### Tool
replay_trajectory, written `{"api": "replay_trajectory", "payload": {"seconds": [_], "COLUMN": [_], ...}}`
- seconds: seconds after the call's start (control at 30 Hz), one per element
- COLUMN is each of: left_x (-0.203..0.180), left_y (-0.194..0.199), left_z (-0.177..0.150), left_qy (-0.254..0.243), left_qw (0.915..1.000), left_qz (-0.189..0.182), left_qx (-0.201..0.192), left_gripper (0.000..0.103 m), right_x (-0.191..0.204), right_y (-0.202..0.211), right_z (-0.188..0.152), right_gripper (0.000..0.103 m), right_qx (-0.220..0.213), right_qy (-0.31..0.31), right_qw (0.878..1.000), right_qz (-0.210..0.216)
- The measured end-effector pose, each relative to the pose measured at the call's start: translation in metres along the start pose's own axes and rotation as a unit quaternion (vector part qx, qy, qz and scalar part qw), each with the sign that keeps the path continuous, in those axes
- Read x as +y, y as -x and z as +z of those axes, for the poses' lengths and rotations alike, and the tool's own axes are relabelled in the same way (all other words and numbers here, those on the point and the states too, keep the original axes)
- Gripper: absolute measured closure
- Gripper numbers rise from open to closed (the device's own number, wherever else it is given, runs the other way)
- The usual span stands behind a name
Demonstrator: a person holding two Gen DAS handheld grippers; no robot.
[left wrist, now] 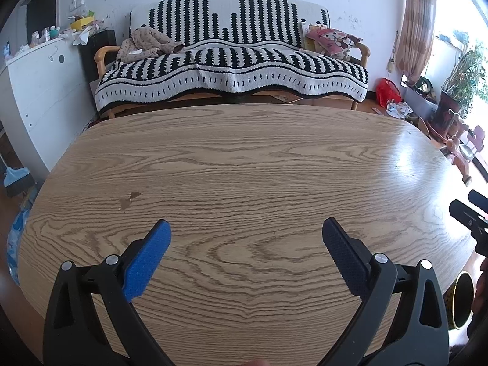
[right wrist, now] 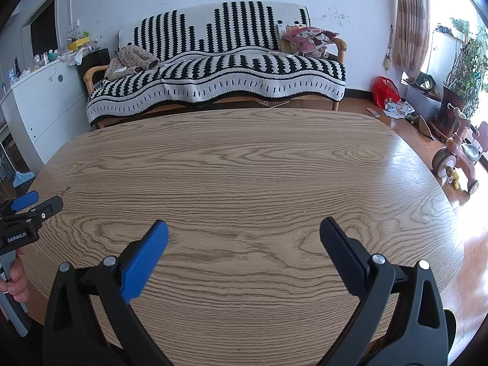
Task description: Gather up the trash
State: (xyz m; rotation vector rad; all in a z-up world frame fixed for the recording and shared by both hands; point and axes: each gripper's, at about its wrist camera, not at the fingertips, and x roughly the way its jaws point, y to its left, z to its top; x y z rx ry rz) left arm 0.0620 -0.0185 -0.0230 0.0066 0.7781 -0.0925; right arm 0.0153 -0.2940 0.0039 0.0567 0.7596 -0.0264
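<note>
My left gripper (left wrist: 246, 228) hangs open over the near half of a wooden table (left wrist: 244, 158), nothing between its blue and black pads. My right gripper (right wrist: 244, 228) is open too, over the same table (right wrist: 244, 158), with nothing held. Each gripper shows at the edge of the other's view: the right gripper (left wrist: 469, 207) at the far right, the left gripper (right wrist: 36, 202) at the far left with a hand under it. A small stain or chip (left wrist: 129, 199) marks the tabletop left of centre. No loose trash shows on the table. A black round bin rim (left wrist: 462, 300) sits low at the table's right edge.
A sofa (left wrist: 231, 61) with a black-and-white striped blanket stands behind the table. A white cabinet (left wrist: 39, 85) is at the left, with a broom (left wrist: 16, 180) below it. A red bag (right wrist: 385, 90), scattered papers (right wrist: 396, 109), a potted plant (right wrist: 457, 97) and a pink tricycle (right wrist: 460, 155) crowd the right floor.
</note>
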Motion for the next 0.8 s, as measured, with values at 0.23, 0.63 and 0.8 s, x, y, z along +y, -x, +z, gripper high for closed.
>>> {"api": "replay_trajectory", "payload": {"seconds": [0.23, 0.63, 0.8], "left_x": [0.0012, 0.0012, 0.0058], "left_y": [0.001, 0.0033, 0.0017], "left_z": [0.0001, 0.001, 0.0032], "left_qy": [0.005, 0.005, 0.013], "left_qw": [1.0, 1.0, 0.9999], "left_qz": [0.0, -0.003, -0.003], "left_qx": [0.0, -0.002, 0.004], "left_gripper": [0.007, 0.007, 0.007], "right_x": [0.0012, -0.0011, -0.0011], "right_y": [0.0, 0.0002, 0.0002], "right_z": [-0.0001, -0.0004, -0.0007], "right_gripper": [0.007, 0.007, 0.007], "right_qx": [0.0, 0.0, 0.001], "right_qy": [-0.001, 0.001, 0.0], "right_qw": [1.0, 1.0, 1.0], "right_qz": [0.0, 0.0, 0.0]}}
